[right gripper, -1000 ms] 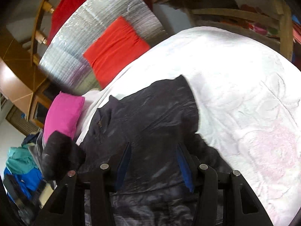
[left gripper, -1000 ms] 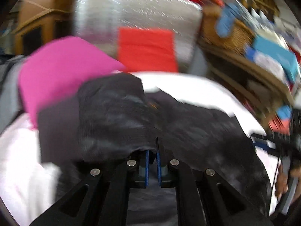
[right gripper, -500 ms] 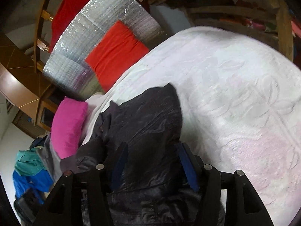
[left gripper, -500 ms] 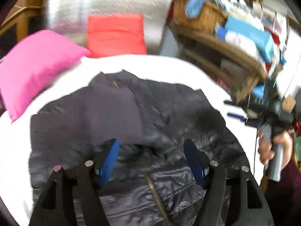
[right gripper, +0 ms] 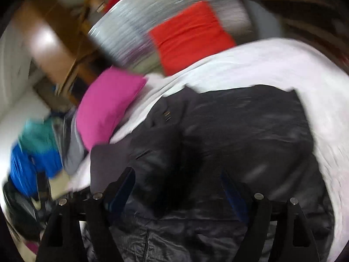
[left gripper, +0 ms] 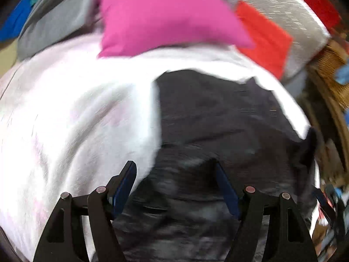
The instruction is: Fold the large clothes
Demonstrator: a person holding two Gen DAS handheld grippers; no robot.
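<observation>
Left wrist view shows the left claw [left gripper: 174,187] with its blue pads spread wide and nothing between them; its jaws have just been opening, and it hangs over the near left edge of the black jacket [left gripper: 218,131]. In the right wrist view the right claw [right gripper: 178,190] is likewise wide apart and empty, its jaws also just having opened, above the jacket's near middle where a zip [right gripper: 148,244] runs. The jacket lies spread on the white bedspread [left gripper: 76,109] of the bed, partly folded, a flap lying over its left side. Its cloth looks thin, slick and faintly glossy, with soft creases, so it will likely be light and limp, apt to slide on itself and slump out of a loose pinch. Judged from here, the hem corners or a folded edge offer the surest hold. Beyond it, at the far side, lie a plump pink pillow [left gripper: 163,15], an orange-red cushion [right gripper: 189,35] and a crinkly silver mat [right gripper: 141,21].
</observation>
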